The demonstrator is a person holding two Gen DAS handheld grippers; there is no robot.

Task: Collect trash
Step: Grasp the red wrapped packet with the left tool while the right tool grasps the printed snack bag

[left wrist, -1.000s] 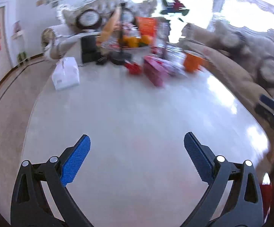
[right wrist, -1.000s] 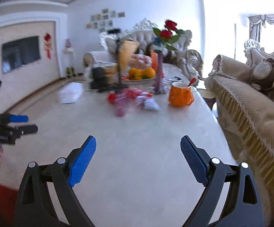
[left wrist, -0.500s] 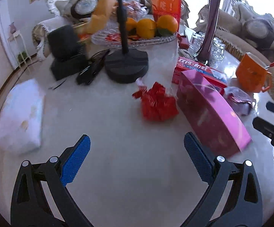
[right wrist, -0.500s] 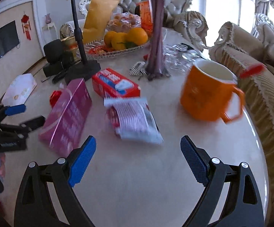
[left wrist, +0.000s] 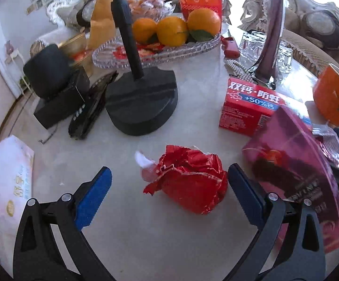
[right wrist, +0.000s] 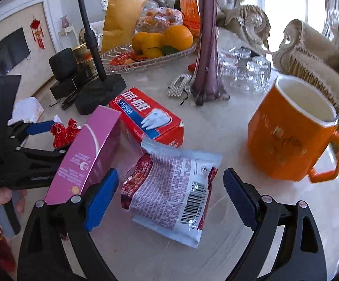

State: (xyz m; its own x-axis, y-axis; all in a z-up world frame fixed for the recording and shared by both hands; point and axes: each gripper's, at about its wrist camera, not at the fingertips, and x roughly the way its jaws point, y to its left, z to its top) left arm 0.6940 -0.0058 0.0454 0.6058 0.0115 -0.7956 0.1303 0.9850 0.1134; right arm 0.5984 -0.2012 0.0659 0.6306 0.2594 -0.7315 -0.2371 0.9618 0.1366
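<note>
The left gripper [left wrist: 168,188] is hanging wide open, with the crumpled red wrapper [left wrist: 190,180] lying between its fingers. The right gripper [right wrist: 170,193] is staying wide open too, with the empty snack bag [right wrist: 171,187] lying between its fingers.

- Bare surface [left wrist: 127,229] lies open before my left fingers [left wrist: 94,194].
- The pink box [left wrist: 296,178] crowds my right side (orange mug [right wrist: 288,133] beyond).
</note>
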